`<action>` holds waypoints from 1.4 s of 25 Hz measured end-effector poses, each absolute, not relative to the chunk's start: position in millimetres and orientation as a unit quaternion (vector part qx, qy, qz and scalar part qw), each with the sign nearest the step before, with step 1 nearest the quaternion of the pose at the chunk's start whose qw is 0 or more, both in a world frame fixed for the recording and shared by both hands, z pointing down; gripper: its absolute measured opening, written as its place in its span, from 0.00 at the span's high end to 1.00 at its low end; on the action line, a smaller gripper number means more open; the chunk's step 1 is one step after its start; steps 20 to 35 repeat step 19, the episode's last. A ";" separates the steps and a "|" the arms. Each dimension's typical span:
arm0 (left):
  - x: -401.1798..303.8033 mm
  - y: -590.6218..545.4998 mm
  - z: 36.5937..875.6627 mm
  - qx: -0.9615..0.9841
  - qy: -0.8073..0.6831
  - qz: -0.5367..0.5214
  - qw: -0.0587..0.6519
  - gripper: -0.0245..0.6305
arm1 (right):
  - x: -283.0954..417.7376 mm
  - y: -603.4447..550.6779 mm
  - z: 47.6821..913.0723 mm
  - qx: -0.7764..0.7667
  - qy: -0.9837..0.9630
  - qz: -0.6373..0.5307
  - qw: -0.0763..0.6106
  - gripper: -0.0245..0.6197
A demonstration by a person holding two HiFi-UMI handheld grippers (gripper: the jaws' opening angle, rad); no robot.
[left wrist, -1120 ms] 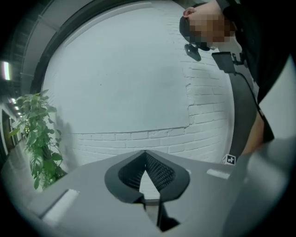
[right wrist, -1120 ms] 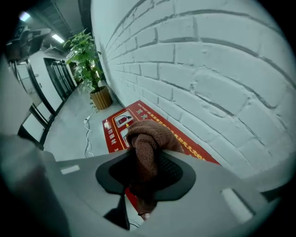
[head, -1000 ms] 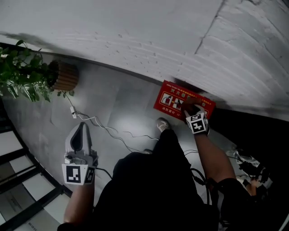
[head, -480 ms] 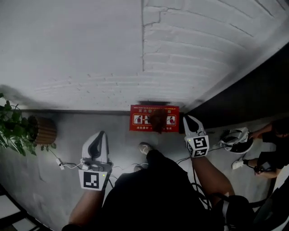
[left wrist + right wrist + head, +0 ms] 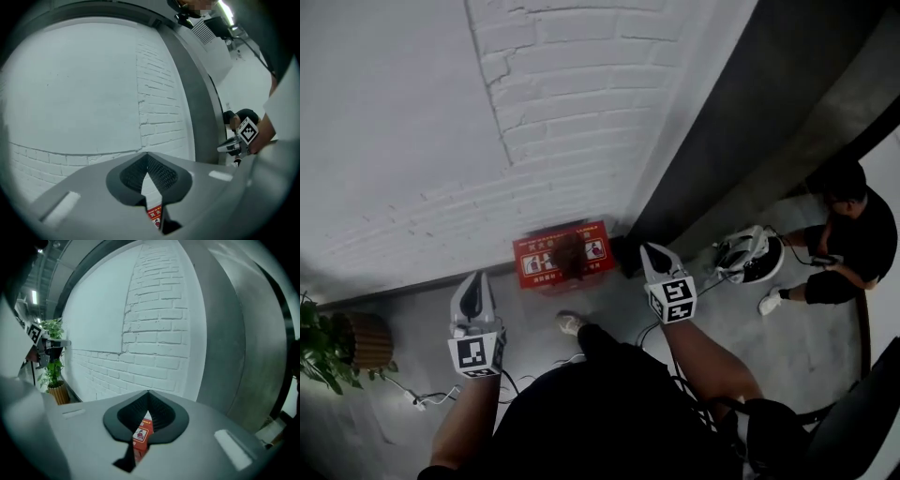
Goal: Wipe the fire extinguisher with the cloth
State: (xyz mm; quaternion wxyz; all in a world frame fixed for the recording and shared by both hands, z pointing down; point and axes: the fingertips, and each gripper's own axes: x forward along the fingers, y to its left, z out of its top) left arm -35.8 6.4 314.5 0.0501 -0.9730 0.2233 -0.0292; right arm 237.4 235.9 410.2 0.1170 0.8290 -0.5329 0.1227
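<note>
A red fire extinguisher box (image 5: pixel 546 263) stands on the floor against the white brick wall. A dark brown cloth (image 5: pixel 572 255) lies bunched on it. My right gripper (image 5: pixel 649 251) hangs to the right of the box, apart from it. Its jaws have just been closing and now stand shut with nothing between them (image 5: pixel 148 394). My left gripper (image 5: pixel 474 283) is held left of the box, its jaws shut and empty (image 5: pixel 147 157). Both gripper views show a sliver of the red box (image 5: pixel 142 434) (image 5: pixel 154 214) below the jaws. No extinguisher itself shows.
A potted plant (image 5: pixel 337 342) in a ribbed pot stands at far left, with a white cable (image 5: pixel 422 398) on the floor. A dark wall panel (image 5: pixel 741 122) runs right of the box. A crouching person (image 5: pixel 848 234) and a white device (image 5: pixel 750 253) are at right.
My right gripper has lifted off the red box, leaving the dark cloth on it, and its jaws have closed. The head view has swung and both grippers now point at the wall.
</note>
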 end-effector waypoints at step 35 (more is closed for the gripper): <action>-59.7 -7.0 260.3 -0.959 0.275 0.006 0.073 0.96 | 252.2 209.4 412.4 0.820 -0.549 0.127 0.101 0.96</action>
